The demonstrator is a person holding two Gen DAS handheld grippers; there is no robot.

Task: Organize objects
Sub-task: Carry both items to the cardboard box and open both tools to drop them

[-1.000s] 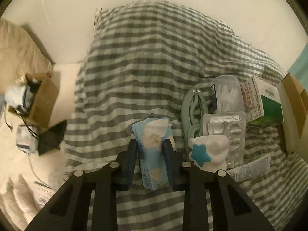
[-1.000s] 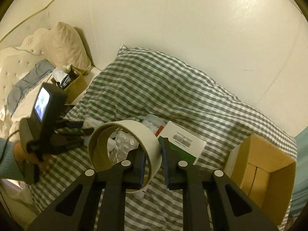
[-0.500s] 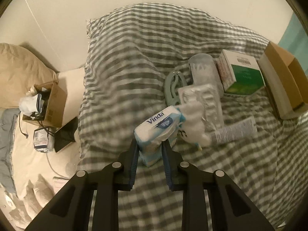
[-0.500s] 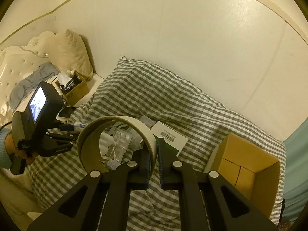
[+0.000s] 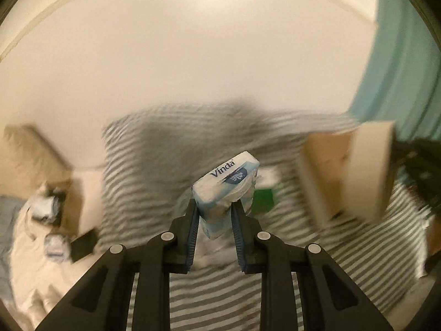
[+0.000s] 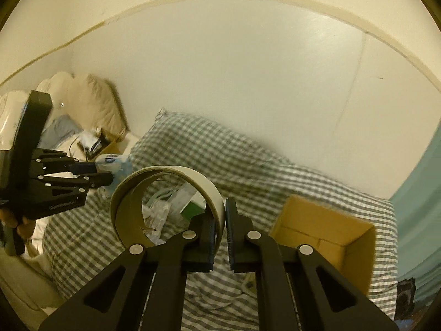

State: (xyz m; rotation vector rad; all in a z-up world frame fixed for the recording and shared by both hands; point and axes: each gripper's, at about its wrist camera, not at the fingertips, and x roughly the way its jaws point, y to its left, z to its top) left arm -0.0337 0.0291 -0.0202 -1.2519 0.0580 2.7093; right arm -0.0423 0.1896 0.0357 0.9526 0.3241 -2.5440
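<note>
1. Checked bed cover [image 6: 248, 165] below; your left tongs [image 5: 213, 215], clamped on the tissue pack [image 5: 227, 184], have lifted it clear of the pile.
2. Right tongs [image 6: 219, 234] pinch the tape ring [image 6: 165, 201] wall, raised too.
3. Open cardboard box [image 6: 325, 226] sits right; both loads could collide there.

A pale blue and white tissue pack [image 5: 227, 184], printed with "Vinda" in dark blue, is shown at the centre of the left wrist view between black fingers [image 5: 190, 229] with blue pads. A grey and white checked bedspread [image 6: 220, 151] is seen across the middle of the right wrist view. A tape roll [image 6: 165, 204], white outside and brown inside, is shown at centre. A brown cardboard box [image 6: 325, 231] is seen at lower right, teal curtain [image 6: 424, 207] at the right edge, and a cream wall [image 6: 234, 69] above.
</note>
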